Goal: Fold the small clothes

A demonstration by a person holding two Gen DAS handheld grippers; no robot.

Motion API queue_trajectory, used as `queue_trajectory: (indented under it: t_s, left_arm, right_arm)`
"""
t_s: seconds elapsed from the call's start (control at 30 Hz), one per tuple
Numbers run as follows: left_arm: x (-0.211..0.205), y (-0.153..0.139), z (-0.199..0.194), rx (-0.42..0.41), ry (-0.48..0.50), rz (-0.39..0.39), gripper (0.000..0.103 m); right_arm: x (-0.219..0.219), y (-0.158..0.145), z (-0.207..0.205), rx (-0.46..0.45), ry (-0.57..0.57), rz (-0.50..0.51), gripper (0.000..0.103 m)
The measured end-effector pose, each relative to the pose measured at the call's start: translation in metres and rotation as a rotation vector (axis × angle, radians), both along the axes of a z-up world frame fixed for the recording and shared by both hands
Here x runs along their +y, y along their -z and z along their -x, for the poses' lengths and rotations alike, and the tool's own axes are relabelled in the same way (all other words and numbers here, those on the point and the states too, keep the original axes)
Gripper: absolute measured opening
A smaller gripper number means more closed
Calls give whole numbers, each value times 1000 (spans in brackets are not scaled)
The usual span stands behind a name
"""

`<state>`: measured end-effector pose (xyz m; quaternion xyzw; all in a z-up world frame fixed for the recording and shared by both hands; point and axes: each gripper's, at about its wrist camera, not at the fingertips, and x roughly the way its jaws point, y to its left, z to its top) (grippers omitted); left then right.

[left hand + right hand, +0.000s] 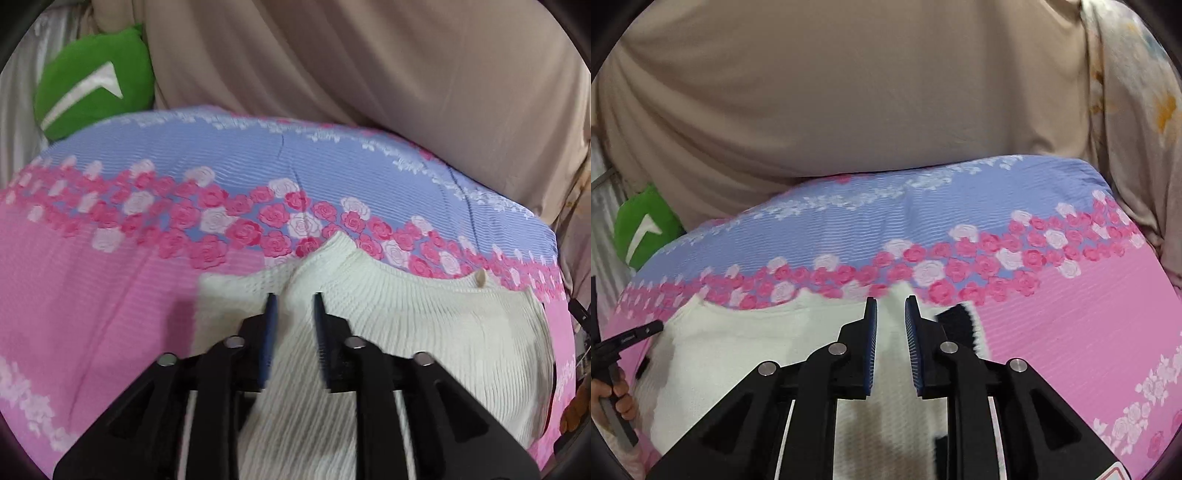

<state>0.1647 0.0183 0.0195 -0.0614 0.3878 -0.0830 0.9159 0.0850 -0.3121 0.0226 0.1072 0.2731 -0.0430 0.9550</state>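
Note:
A cream ribbed knit garment (424,332) lies on the pink and blue rose-print bed cover (92,295). My left gripper (295,299) is shut on a raised fold of the garment that runs between its blue pads. In the right wrist view the same garment (738,350) is white, with a black patch (956,325) at its right edge. My right gripper (891,301) is shut on a strip of the garment that passes between its fingers. The left gripper's black tip (635,336) and the hand on it show at the far left of that view.
A green cushion (96,81) with a white mark sits at the back left. Beige fabric (369,62) drapes behind the bed. A pale flowered cloth (1137,92) hangs at the back right. The cover's edge (554,236) drops off at the right.

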Motion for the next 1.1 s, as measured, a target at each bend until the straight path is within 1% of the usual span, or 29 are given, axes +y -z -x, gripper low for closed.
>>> queue_trajectory:
  t_s: [0.07,0.17,0.23,0.3,0.37,0.43,0.47,0.5,0.53,0.57,0.6,0.63,0.67,0.7,0.73,0.8,0.83,0.93,0.97,1.03,1.1]
  left_arm:
    - [14,-5,22,-7,-18,0,50]
    - [36,1,46,33,-64,12,52]
    - [52,11,60,77,-94,54,57]
    - [62,23,69,108,-123,80,69]
    - [66,36,76,146,-129,106,71]
    - [63,49,76,185,-113,155,71]
    - [62,55,74,202,-106,184,74]
    - [58,54,76,169,-109,181,76]
    - [54,54,75,166,-105,172,75]
    - [50,54,72,171,-100,171,67]
    - [46,51,70,166,-95,182,50]
    - [43,48,69,165,-89,190,42]
    - [40,41,69,155,-76,206,27]
    - [36,33,70,138,-59,227,26]
    - [29,21,74,105,-40,229,25]
    - [11,-5,83,31,3,199,23]
    - [4,-15,85,7,24,196,23]
    - [-43,-54,100,-88,146,181,22]
    - [-59,-63,104,-109,188,177,22]
    - [-100,-77,111,-138,289,175,22]
    - [-134,-83,118,-149,368,170,22]
  right_arm:
    - [40,7,4,26,-133,-5,18]
    - [93,24,4,83,-289,0,18]
    - [116,34,4,114,-352,0,18]
    - [131,52,-2,166,-389,9,18]
    - [135,72,-9,208,-386,29,18]
    - [135,75,-5,181,-385,32,18]
    - [132,75,-7,180,-385,30,18]
    - [129,75,-8,180,-387,25,18]
    - [128,75,-8,177,-388,18,18]
    - [125,75,-5,169,-391,7,18]
    - [122,74,-2,164,-392,-4,18]
    - [120,73,2,159,-393,-15,18]
    - [116,71,7,152,-394,-27,18]
    - [113,70,13,143,-394,-38,18]
    - [110,70,18,136,-391,-47,18]
    - [101,68,33,120,-383,-71,18]
    - [97,68,37,114,-378,-79,18]
    - [76,67,59,103,-337,-105,18]
    - [69,68,64,101,-323,-114,18]
    - [55,68,77,97,-291,-130,18]
    - [40,69,92,95,-250,-145,18]
